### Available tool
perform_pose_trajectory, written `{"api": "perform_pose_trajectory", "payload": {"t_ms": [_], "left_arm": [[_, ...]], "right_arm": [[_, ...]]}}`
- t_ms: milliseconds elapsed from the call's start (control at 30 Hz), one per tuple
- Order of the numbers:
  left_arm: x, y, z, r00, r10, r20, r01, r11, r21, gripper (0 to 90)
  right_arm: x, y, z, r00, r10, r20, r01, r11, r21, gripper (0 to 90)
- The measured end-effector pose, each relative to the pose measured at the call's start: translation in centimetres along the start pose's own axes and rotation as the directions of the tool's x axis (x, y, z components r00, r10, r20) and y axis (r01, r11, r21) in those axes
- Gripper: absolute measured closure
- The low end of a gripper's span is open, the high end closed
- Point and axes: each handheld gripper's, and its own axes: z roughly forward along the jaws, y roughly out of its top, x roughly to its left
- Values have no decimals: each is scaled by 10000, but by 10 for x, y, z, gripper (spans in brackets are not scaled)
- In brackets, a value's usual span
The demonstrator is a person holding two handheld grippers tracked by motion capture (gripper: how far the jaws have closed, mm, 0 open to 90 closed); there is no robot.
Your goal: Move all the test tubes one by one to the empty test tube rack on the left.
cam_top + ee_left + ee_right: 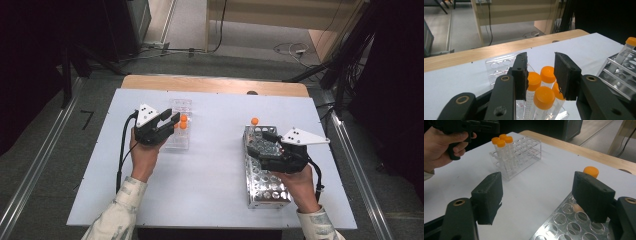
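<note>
Left claw (540,75) hung spread above the orange-capped tubes (543,97), pinching nothing; light, rigid, slick plastic, probably best gripped just below the cap.

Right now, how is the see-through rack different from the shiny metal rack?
The see-through rack is clear plastic; the metal rack is silvery with round holes. The clear rack holds four orange-capped tubes in a bunch; the metal rack holds just one tube, at its far end. The clear rack sits by the left gripper, the metal rack under the right gripper. Both stand on the white table.
</note>
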Motion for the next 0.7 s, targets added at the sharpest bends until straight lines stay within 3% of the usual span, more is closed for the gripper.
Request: {"api": "perform_pose_trajectory", "payload": {"t_ms": [133, 333, 700], "left_arm": [[-1, 1, -3, 10000, -43, 75, 44, 10000, -30, 623], [-2, 2, -9, 9984, -398, 405, 394, 9992, 121, 530], [-10, -5, -26, 9949, -674, 750, 652, 9974, 314, 261]], "right_arm": [[-1, 0, 0, 10000, -26, 20, 26, 10000, -11, 233], [-6, -3, 1, 9998, 103, 182, -102, 9999, -7, 248], [-25, -9, 15, 9970, 289, 717, -299, 9995, 126, 249]]}}
